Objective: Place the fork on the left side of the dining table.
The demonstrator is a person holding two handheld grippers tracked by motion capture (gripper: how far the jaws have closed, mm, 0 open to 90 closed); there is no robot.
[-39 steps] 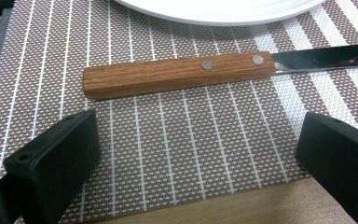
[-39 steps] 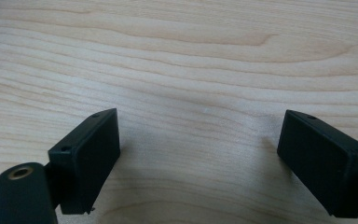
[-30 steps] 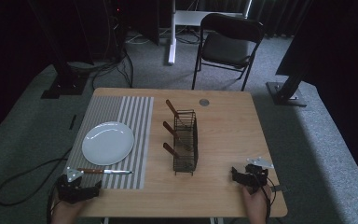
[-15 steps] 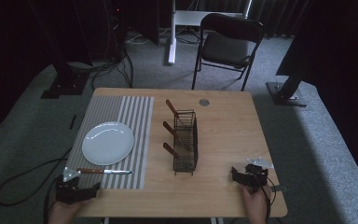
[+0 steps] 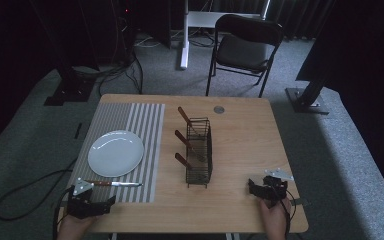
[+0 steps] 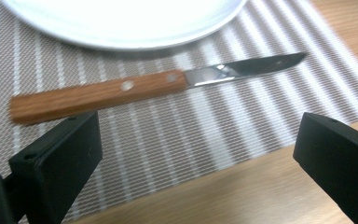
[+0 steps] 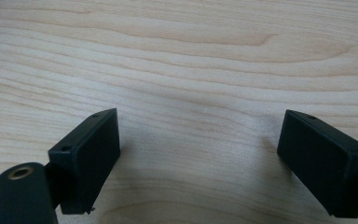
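Observation:
A knife (image 5: 112,183) with a wooden handle and steel blade (image 6: 156,84) lies on the striped placemat (image 5: 150,130), just in front of a white plate (image 5: 115,153). My left gripper (image 5: 91,205) rests at the table's front left corner, open, its jaws just short of the knife (image 6: 196,154). A black wire caddy (image 5: 199,152) in the table's middle holds three more wooden-handled utensils. At the front right my right gripper (image 5: 261,189) rests on bare wood, open with nothing between its jaws (image 7: 198,163).
A small round grey disc (image 5: 219,109) is set in the tabletop near the far edge. A black folding chair (image 5: 245,47) and stand bases stand on the carpet beyond the table. Cables trail on the floor at left.

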